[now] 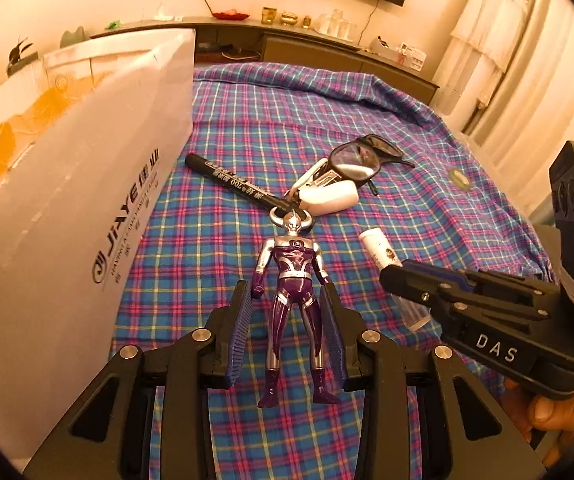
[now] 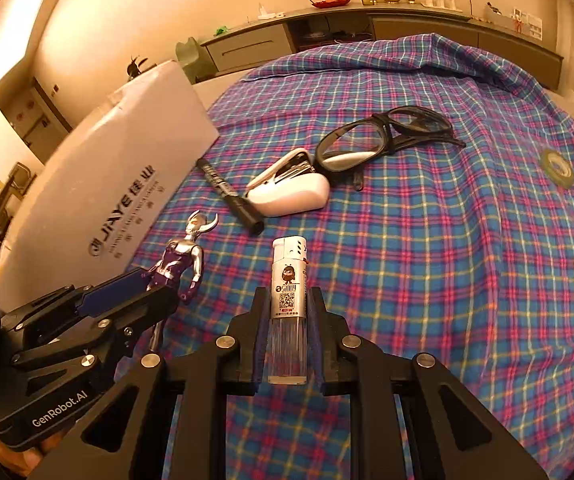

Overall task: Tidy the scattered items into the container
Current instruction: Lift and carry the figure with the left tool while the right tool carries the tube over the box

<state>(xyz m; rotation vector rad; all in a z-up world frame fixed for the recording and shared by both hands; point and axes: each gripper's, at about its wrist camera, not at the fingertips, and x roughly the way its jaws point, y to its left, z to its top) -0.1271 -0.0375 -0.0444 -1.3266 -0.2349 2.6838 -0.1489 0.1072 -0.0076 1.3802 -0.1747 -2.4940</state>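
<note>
Black grippers (image 1: 285, 328) (both pitched downward)

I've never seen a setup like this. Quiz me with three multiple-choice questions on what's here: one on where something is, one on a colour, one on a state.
1. The glasses lie: A in the box; B beside the stapler; C on the shelf.
2. The figure is: A red and gold; B green; C purple and silver.
3. The lighter is: A clamped in the right jaws; B lying loose; C in the box.

Answers: 1 B, they sit right by the stapler's far end. 2 C, its body is purple, its head and arms silver. 3 A, the jaws press both its sides.
</note>
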